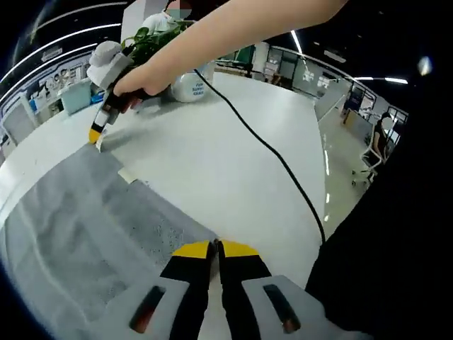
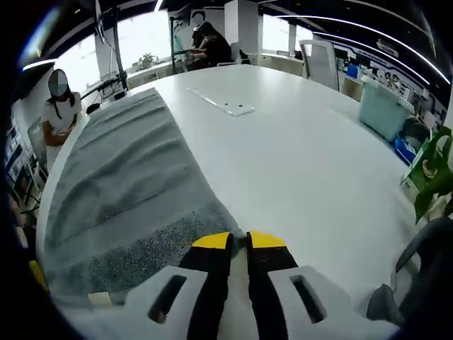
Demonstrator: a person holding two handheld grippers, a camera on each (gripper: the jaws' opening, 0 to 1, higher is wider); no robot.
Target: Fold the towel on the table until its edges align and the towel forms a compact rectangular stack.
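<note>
Occupying most of both views: round white table (image 2: 304,163), broad and bare across its middle.

Spread along one side of it: grey towel (image 2: 120,191), lying flat in a single layer as far as could be told, rippled lengthwise, one long edge running up the tabletop in the right gripper view; same towel (image 1: 85,227) seen from its other end in the left gripper view, near corner at the jaw tips, far corner with a pale tag under the other tool. No fold visible anywhere; judged as the opening of the task, with every fold left to make.

Left gripper (image 1: 216,248): yellow-tipped jaws drawn together to a thin slit at the towel's edge; whether cloth was pinched between them could not be told.

Right gripper (image 2: 239,241): jaws likewise nearly closed, tips over the towel's near end, grip on cloth not confirmable. Same tool (image 1: 95,132) seen in the left gripper view at the far corner, held by a hand (image 1: 145,78), black cable (image 1: 276,156) trailing across the table.

Beyond, small items: potted plant (image 1: 152,35), flat clear strip (image 2: 223,103).
</note>
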